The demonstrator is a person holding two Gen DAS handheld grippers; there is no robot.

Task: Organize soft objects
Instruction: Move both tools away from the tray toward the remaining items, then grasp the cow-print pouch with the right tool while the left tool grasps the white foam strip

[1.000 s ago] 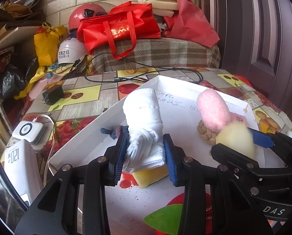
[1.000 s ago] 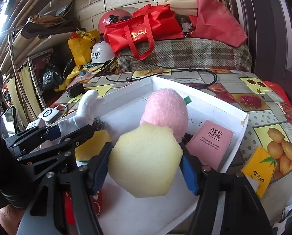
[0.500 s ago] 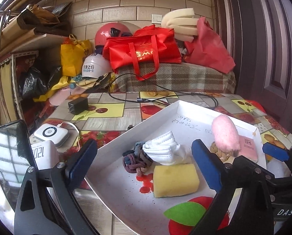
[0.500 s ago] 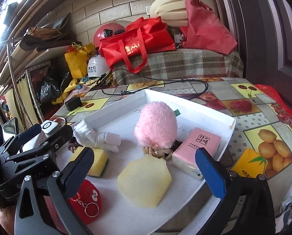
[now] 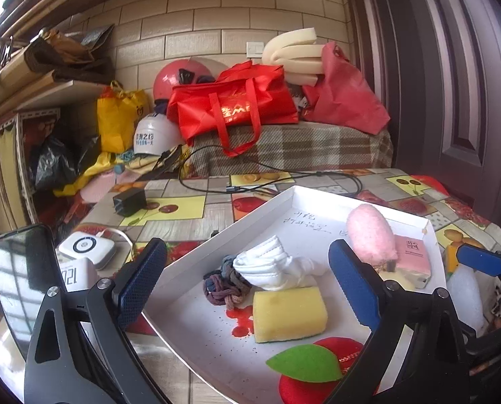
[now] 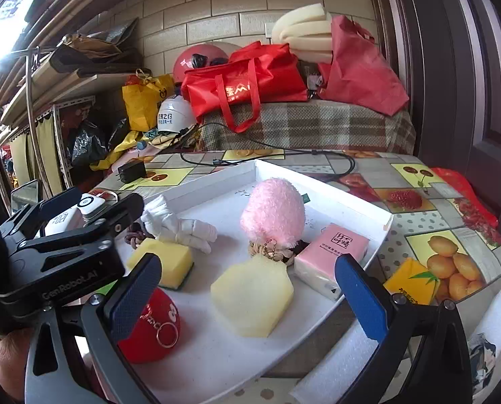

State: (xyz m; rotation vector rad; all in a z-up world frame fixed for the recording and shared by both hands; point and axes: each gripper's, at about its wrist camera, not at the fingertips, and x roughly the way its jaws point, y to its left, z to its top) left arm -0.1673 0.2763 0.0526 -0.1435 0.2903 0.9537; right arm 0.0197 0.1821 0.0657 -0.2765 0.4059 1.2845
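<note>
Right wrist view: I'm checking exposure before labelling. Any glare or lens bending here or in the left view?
Right wrist view: upper-left corner is blown out white, brick wall curves; white tray evenly lit. Left wrist view: milder corner glare, door bows at the edge.

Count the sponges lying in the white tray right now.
2. A rectangular yellow sponge with a green underside lies near the white glove; a pale yellow hexagonal sponge lies in front of the pink plush. None seems hidden in the white tray.
</note>
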